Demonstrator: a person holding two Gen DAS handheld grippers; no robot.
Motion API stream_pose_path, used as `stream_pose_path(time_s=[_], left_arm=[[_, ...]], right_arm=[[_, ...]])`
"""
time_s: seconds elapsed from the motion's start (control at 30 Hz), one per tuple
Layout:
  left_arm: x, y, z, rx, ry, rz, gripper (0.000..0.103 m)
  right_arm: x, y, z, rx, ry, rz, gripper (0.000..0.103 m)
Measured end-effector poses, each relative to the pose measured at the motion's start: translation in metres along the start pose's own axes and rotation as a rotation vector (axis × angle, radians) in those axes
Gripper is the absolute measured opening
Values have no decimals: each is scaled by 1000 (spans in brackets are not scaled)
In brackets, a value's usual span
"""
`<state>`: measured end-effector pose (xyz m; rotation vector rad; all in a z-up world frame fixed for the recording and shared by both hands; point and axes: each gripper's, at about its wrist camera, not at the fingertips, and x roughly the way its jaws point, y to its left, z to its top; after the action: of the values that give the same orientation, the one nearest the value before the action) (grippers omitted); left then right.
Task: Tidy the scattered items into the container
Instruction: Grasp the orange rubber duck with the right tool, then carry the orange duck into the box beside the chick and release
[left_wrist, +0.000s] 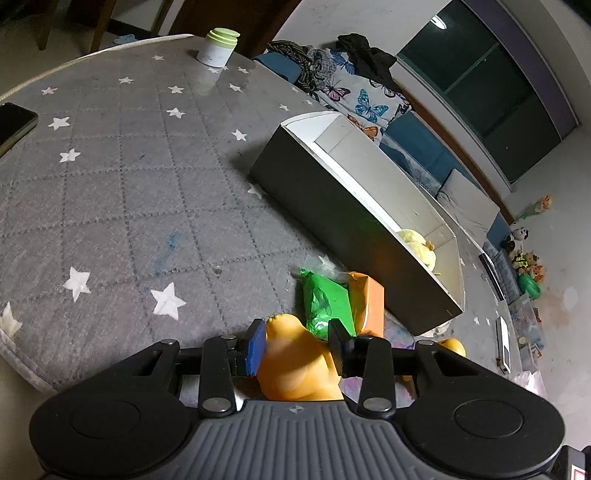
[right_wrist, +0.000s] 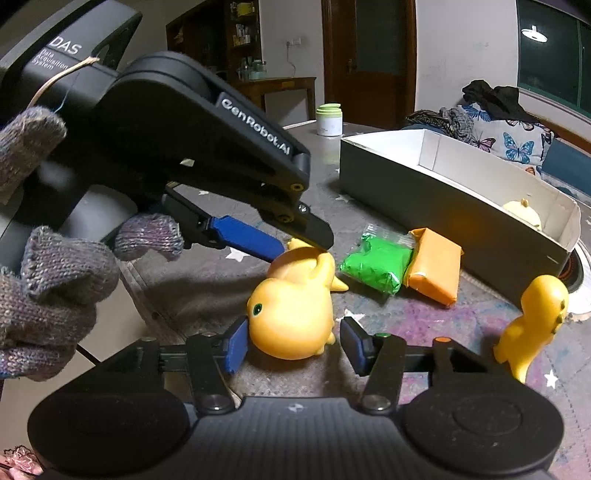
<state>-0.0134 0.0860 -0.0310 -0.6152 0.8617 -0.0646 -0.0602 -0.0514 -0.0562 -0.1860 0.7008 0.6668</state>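
The glossy orange-yellow rubber dinosaur toy (right_wrist: 291, 314) is lying on its side at lower centre of the right wrist view, on the grey quilted star-printed mat (left_wrist: 122, 177) covering the worktop. The left tool (right_wrist: 299, 242) is reaching in from the upper left of that view, its blue pad and black finger bearing on the toy's tail end; in the left wrist view the toy (left_wrist: 295, 365) is sitting between both pads, so this tool is clenching it. The right tool (right_wrist: 293, 345) is straddling the toy's head: its left pad is touching beside the green eye, its right pad is standing just clear, so the jaws are not yet gripping. A grey knitted glove (right_wrist: 44, 295) is occupying the left edge. Just beyond the toy a green plastic packet (right_wrist: 375, 267) and an orange wrapped block (right_wrist: 434, 269) are lying side by side, touching. A second orange-yellow dinosaur figure (right_wrist: 532, 325) is standing at right. The long grey-walled, white-lined open box (right_wrist: 424, 195) is sitting behind, holding a pale yellow plush toy (right_wrist: 524, 216).
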Motion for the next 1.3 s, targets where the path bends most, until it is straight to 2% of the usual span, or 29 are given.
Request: stream_pose_path(time_s=[0.67, 0.9, 1.3], left_arm=[[2, -1, 7, -15, 18, 8, 40], [9, 3, 6, -32, 53, -14, 40], [14, 2, 3, -31, 43, -10, 41]], right_arm=[[2, 0, 7, 34, -13, 1, 55], [4, -5, 6, 48, 3, 16, 49], [2, -3, 0, 37, 19, 7, 49]])
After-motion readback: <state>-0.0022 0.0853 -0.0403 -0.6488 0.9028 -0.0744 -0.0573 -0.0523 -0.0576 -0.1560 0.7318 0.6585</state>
